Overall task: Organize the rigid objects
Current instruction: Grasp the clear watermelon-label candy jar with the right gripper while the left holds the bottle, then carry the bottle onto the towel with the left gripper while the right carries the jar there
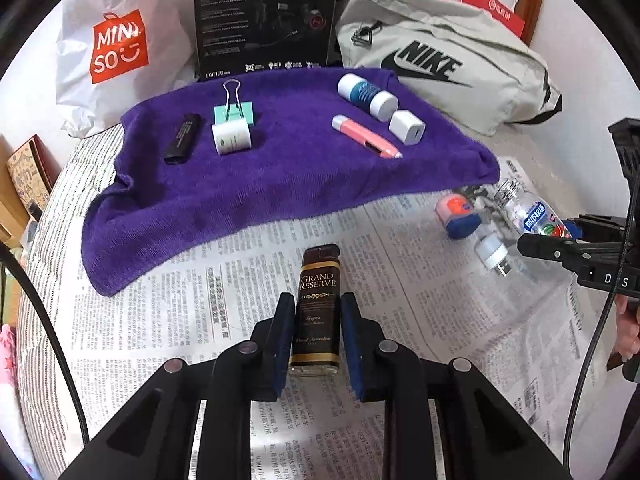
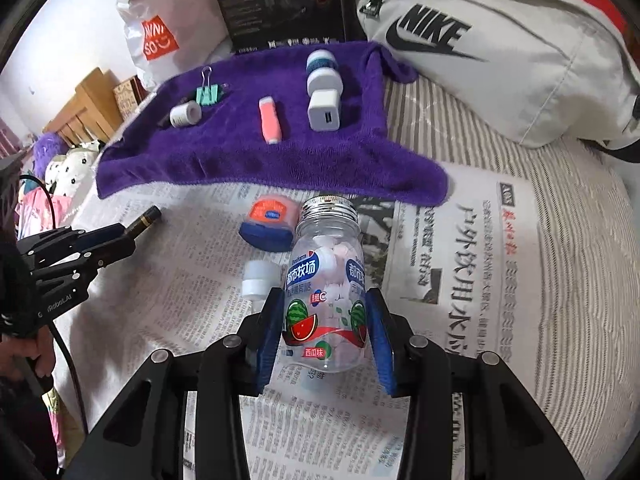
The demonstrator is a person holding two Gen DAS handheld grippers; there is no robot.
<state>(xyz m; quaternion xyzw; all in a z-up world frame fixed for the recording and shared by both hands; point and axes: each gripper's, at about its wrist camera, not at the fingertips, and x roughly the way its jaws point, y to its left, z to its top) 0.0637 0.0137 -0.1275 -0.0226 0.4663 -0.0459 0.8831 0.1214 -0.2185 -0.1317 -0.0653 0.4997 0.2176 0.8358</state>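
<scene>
My left gripper [image 1: 316, 312] is shut on a dark "Grand Reserve" bottle [image 1: 318, 300] just above the newspaper [image 1: 224, 292]. My right gripper [image 2: 326, 312] is shut on a clear candy bottle [image 2: 326, 280] with a watermelon label and silver cap. A purple towel [image 1: 256, 176] lies beyond, carrying a black stick [image 1: 183, 138], a white roll [image 1: 231, 138], a teal binder clip [image 1: 234, 110], a pink cutter [image 1: 366, 136], a white charger [image 1: 406, 126] and a blue-and-white bottle [image 1: 366, 96]. An orange-and-blue jar [image 2: 269, 222] and a white plug [image 2: 256, 280] lie on the newspaper.
Behind the towel stand a Miniso bag [image 1: 116, 44], a black box [image 1: 264, 16] and a grey Nike bag [image 1: 436, 60]. The bed has a striped cover [image 2: 560, 208]. Wooden furniture [image 2: 88, 104] stands at the far left.
</scene>
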